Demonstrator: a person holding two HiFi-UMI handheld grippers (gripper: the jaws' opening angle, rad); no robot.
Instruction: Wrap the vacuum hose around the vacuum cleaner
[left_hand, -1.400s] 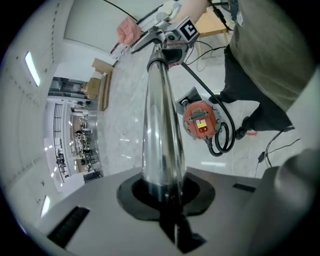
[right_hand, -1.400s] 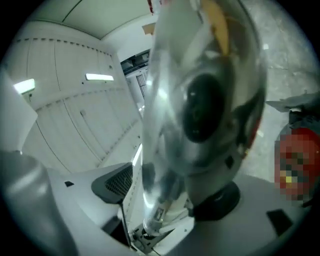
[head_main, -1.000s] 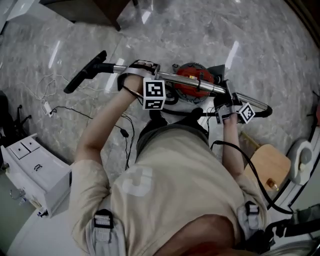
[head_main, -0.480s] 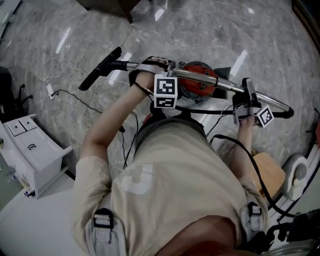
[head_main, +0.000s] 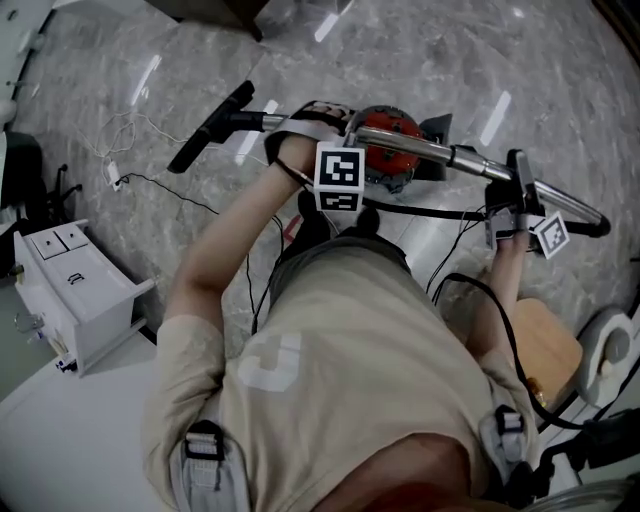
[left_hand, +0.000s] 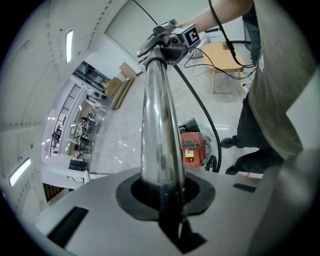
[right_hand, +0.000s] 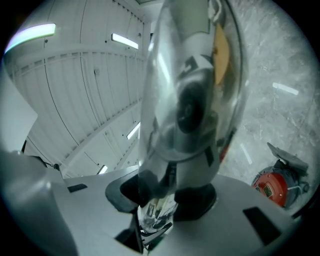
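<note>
- The left gripper was closed narrowly on the chrome tube, near the floor nozzle end.
- The right gripper was clamped on the same tube, near the handle end.
- The tube's long axis ran left to right across the person's front, held off the floor.
- The red vacuum cleaner stood on the floor under the tube, between the two grippers and nearer the left one.
- The black hose hung from the handle end down to the vacuum cleaner, not yet wrapped. The right gripper was judged nearer its free run.
</note>
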